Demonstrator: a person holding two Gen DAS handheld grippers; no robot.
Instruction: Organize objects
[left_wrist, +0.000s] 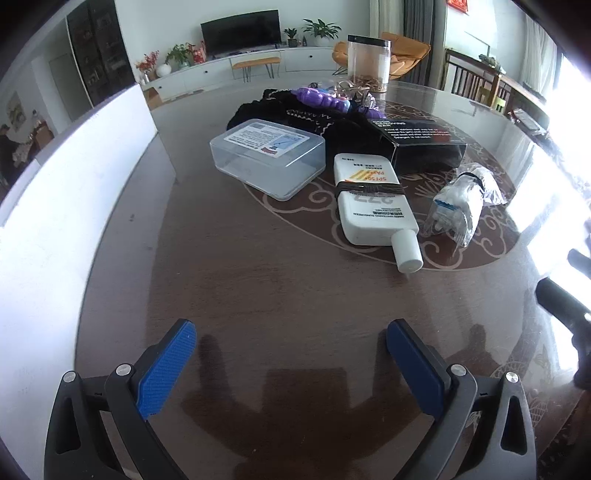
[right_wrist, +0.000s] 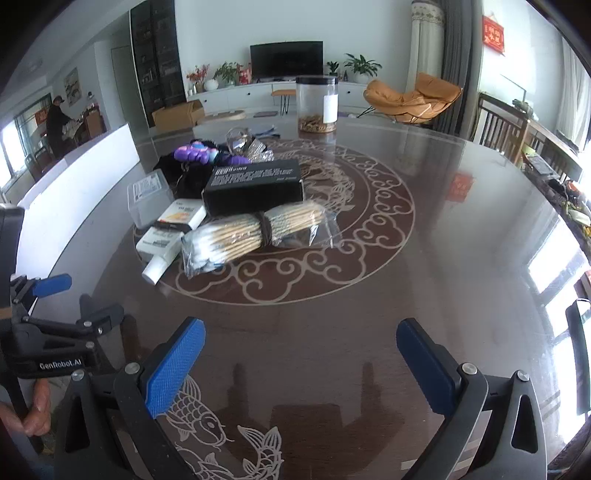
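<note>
Both claws (left_wrist: 291, 341) (right_wrist: 301, 341) gape over bare table (right_wrist: 443, 240).

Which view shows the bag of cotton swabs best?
The right wrist view: the bag of cotton swabs lies broadside, sticks and black band visible. The left wrist view shows it end-on and crumpled, near window glare.

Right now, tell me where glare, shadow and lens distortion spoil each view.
Left wrist view: window glare whites out the right edge beside the cotton swab bag; the left gripper casts a shadow on the table. Right wrist view: glare along the right rim, fisheye bends the table edge; sunscreen bottle stays sharp.
</note>
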